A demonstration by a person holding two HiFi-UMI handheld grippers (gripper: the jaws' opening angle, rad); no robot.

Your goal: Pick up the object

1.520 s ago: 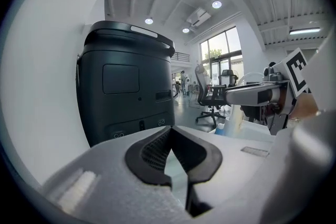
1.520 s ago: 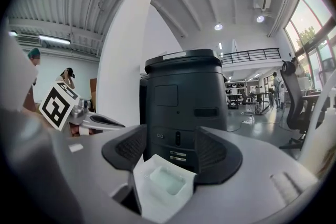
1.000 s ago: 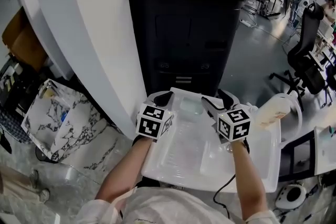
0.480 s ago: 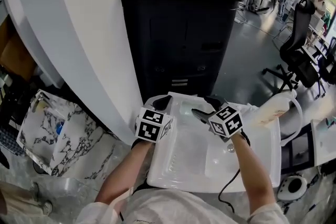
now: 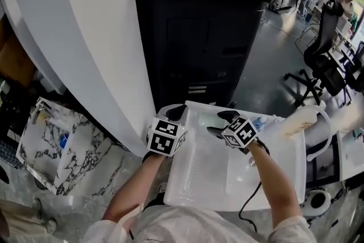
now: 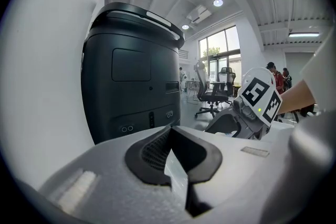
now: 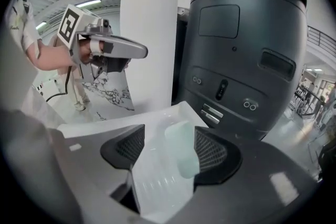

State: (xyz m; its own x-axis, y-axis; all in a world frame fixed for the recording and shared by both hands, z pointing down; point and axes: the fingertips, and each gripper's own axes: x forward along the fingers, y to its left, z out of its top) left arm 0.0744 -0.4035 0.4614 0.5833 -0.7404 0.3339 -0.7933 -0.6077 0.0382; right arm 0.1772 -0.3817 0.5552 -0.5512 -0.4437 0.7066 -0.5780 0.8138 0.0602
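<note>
Over the white tray (image 5: pixel 205 179), right tool (image 5: pixel 219 123) released, shifted leftward; left tool (image 5: pixel 177 112) clenched on it.

The left gripper (image 5: pixel 177 112) hides part of the white tray's (image 5: pixel 205 173) rim.

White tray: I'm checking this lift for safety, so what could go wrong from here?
The left gripper pinches only a thin edge of the white tray; it could slip or flex. The right gripper has its jaws apart, so lifting now could tilt the tray. The black cabinet stands close ahead; the tray might knock it.
</note>
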